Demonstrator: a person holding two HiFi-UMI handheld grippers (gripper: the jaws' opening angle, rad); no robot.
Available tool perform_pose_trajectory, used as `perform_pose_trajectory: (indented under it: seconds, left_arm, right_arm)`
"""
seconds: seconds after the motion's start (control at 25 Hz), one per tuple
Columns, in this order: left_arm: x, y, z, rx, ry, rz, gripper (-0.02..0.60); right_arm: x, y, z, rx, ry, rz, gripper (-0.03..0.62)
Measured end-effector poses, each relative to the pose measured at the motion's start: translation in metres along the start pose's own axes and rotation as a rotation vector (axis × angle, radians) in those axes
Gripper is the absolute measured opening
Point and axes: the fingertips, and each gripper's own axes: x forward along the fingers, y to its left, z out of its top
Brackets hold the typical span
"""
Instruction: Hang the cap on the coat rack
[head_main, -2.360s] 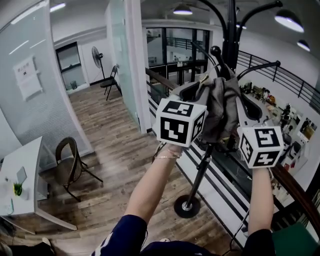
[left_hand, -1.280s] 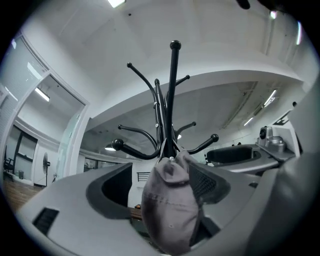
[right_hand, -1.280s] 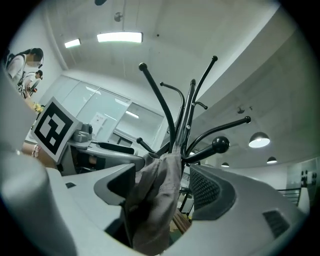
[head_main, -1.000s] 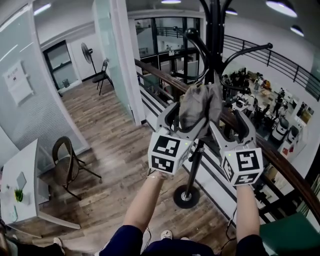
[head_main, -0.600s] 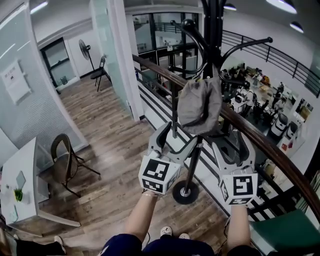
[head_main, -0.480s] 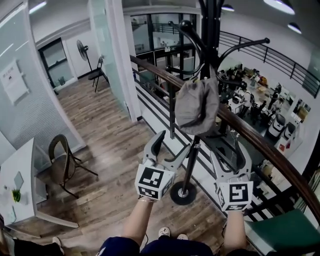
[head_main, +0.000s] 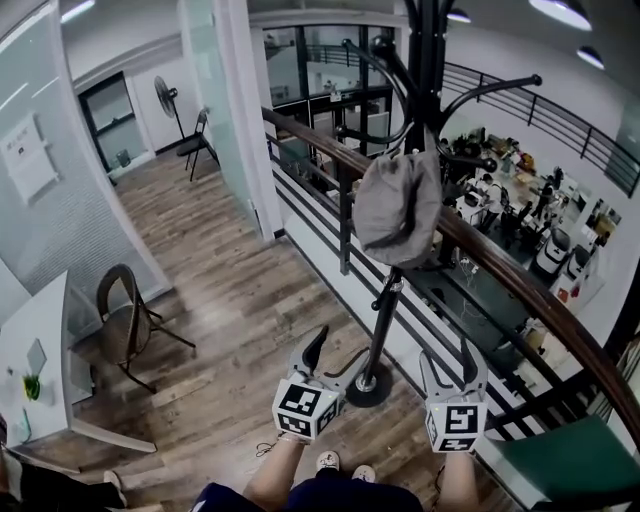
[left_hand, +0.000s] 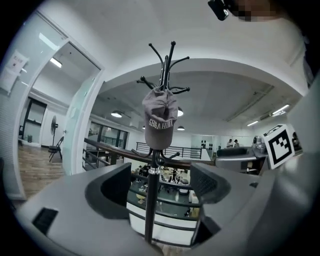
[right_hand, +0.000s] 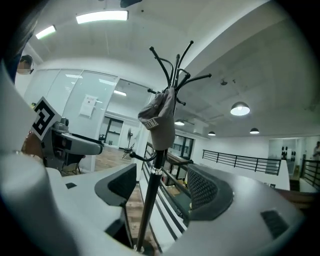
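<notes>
Cap (head_main: 398, 208): grey, hanging crown-out on a hook of the coat rack, high on the pole. It is far beyond both grippers and touches neither.
Cap lettering (left_hand: 161, 123): white capitals across the front. In the left gripper view they look like "SHGA HINA", though the exact letters are uncertain. The right gripper view shows white marks on the cap's edge that are too small to read.
Coat rack (head_main: 386, 300): black, upright, with curved hooks spreading at the top and a round base on the wooden floor. It stands just beside the railing (head_main: 505, 272).
Left gripper (head_main: 336, 356): near, low and left of the rack's base. Its jaws stand wide apart and hold nothing; only the distant pole shows between them.
Right gripper (head_main: 449, 362): near, right of the rack's base. Its jaws have just been closing a little but are wide apart, with nothing gripped between them.
Marker cubes: one on each gripper, with black-and-white square patterns and no readable words.
Wall notice (head_main: 25, 155): a white sheet on the glass partition at far left, print too small to read.
Chair (head_main: 125, 325): at left, beside a white table (head_main: 45, 330).
Fan (head_main: 163, 95): standing at the far left, by a dark doorway.
</notes>
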Motion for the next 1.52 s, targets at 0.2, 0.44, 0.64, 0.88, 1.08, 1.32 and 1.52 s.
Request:
perform_pose_trajectory:
  seconds: [0.2, 0.44, 0.64, 0.88, 1.08, 1.32, 1.52]
  left_arm:
    - [-0.02, -0.006, -0.044, -0.06, 0.05, 0.02, 0.356]
    - [-0.028, -0.003, -0.056, -0.005, 0.092, 0.05, 0.356]
    - [-0.025, -0.006, -0.045, 0.0, 0.064, 0.038, 0.353]
    - [-0.027, -0.006, -0.019, 0.034, -0.011, 0.055, 0.154]
    - [-0.027, -0.002, -0.012, 0.016, -0.031, 0.089, 0.005]
    - [-0.027, -0.003, -0.003, 0.022, -0.058, 0.08, 0.003]
    - [-0.021, -0.007, 0.001, 0.052, -0.06, 0.07, 0.003]
  right_arm:
    - [-0.013, 0.015, -0.053, 0.008, 0.103, -0.006, 0.319]
    - [-0.027, 0.012, -0.068, 0.033, 0.13, -0.056, 0.318]
    - [-0.026, 0.014, -0.052, 0.022, 0.089, -0.058, 0.308]
    - [-0.027, 0.011, -0.03, -0.011, 0.065, -0.083, 0.125]
    - [-0.026, 0.017, -0.013, -0.022, 0.014, -0.057, 0.009]
    - [-0.026, 0.022, -0.004, 0.035, -0.054, -0.021, 0.009]
    - [-0.022, 0.02, -0.005, 0.021, -0.047, -0.011, 0.008]
